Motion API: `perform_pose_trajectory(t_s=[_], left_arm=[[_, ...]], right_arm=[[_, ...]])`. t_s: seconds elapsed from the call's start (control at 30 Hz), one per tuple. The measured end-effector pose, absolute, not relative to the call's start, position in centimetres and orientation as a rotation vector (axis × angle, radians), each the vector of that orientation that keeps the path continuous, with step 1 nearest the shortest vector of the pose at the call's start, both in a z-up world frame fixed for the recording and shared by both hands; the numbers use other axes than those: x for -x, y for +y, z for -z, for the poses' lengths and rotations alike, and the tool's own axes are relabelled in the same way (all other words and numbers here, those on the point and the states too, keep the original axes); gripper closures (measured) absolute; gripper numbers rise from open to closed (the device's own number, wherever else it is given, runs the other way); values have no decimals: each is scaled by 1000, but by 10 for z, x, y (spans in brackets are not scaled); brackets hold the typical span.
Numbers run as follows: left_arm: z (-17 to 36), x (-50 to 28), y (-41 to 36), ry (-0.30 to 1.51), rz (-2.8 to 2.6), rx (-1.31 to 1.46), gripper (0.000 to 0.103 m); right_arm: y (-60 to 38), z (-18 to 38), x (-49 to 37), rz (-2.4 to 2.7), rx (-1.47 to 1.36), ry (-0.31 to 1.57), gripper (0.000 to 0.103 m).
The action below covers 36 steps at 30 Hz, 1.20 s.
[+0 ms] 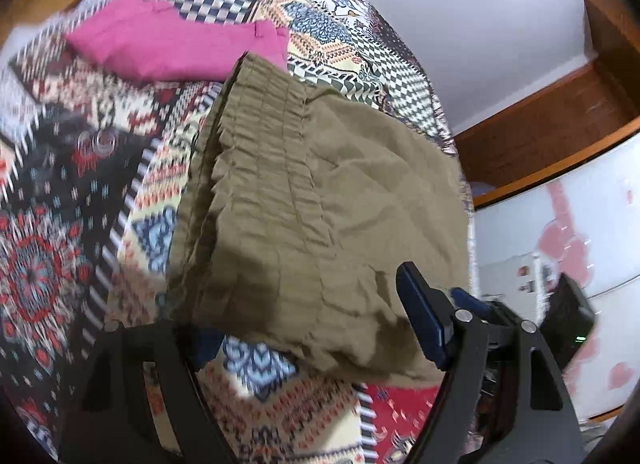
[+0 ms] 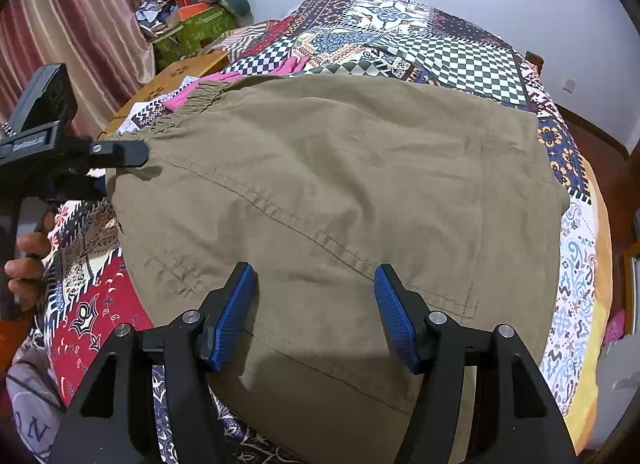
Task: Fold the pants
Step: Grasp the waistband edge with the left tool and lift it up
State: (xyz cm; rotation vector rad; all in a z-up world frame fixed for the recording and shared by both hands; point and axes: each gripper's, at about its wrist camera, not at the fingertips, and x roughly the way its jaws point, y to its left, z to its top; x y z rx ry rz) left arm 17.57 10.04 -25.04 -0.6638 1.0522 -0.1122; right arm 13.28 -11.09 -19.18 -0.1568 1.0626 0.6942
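between right gripper (image 2: 316, 314) pads: khaki pants (image 2: 340, 192), no gap below
beyond left gripper (image 1: 316, 328): pink garment (image 1: 172, 44)

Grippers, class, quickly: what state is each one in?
Left gripper: open, khaki pants edge between its jaws.
Right gripper: open over the pants, holding nothing.

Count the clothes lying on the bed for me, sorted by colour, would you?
Olive-khaki: 1, the pants spread across the patchwork bedspread.
Pink: 1, a folded garment lying beyond the waistband.
Total: 2 garments.
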Motion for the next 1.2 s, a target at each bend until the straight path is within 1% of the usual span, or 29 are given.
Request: perform_pose_trajectory(t_s=[0.07,0.13,0.23,0.33,0.43,0.7,0.93,1.2], left_arm=[[249,-183,94,1055,80,607,28],[245,-190,90,1054,44,551,44],[239,-192,88,1025,22,500,54],[233,-187,84,992,-1,412,62],[226,-184,76,958,-21,335,64],[197,-143,81,856,-137,211,65],[186,-131,91,840,-185,159,65],[164,-134,63,774,-158,17,65]], right_arm=[[-111,192,-133,-694,152,1063,44],[-112,192,-133,-693,147,1063,44],[-113,192,-133,-689,138,1065,44],[-114,192,-132,-688,129,1065,44],[-113,192,-133,-689,132,1068,44],[-85,184,-131,-753,177,1057,44],[-49,180,-123,-818,287,1032,44],[-78,166,-129,-744,203,1000,44]])
